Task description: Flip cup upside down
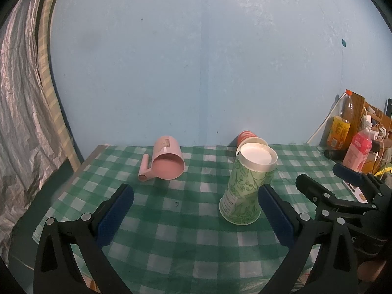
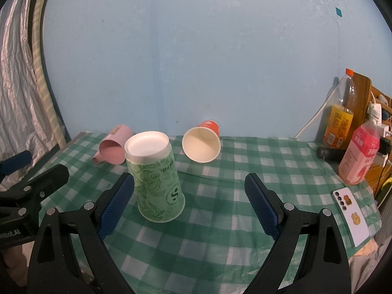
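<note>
Beside the wide-open right gripper, by its left finger, the upside-down green cup.

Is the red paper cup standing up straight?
No, the red paper cup lies on its side on the green checked tablecloth, its open white mouth facing the camera.

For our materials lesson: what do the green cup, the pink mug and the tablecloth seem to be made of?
Green cup: probably paper, matte printed leaf pattern, white base up.
Pink mug: likely plastic, smooth, moulded handle.
Tablecloth: perhaps thin plastic sheet, faint sheen, wrinkled.
</note>
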Motion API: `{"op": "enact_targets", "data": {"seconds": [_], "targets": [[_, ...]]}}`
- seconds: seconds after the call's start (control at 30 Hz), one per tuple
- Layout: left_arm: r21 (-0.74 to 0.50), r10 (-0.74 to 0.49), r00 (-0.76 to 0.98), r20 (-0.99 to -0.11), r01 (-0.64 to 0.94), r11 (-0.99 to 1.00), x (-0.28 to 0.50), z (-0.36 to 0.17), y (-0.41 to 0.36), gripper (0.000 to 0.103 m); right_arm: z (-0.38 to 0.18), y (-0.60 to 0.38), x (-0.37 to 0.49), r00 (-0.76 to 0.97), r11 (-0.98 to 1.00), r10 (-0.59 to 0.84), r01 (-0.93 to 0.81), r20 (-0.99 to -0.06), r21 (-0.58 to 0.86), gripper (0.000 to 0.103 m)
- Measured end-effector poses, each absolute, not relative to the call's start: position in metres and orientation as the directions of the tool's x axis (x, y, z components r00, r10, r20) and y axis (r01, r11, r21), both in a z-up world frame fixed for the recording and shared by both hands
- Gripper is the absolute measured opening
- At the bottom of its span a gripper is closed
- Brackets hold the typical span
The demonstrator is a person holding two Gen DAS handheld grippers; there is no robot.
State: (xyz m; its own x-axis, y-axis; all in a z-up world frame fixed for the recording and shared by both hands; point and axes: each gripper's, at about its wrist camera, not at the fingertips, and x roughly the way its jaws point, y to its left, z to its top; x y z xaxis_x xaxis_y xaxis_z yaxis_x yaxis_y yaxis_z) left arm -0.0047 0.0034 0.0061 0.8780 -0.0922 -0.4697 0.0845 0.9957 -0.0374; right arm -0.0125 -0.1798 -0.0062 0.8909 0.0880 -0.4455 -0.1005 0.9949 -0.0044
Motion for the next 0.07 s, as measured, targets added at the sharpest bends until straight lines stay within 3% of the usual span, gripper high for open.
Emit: {"op": "enact_targets", "data": {"seconds": [0.07], "targets": [[-0.038,-0.091,0.878,-0.47,0.083,0.996,-0.004,0.0059,0.0039,0.103,-0.0065,-0.1792,-0.013,0.89,0.995,0.088,-0.1,-0.447,-0.004,0.09]]}}
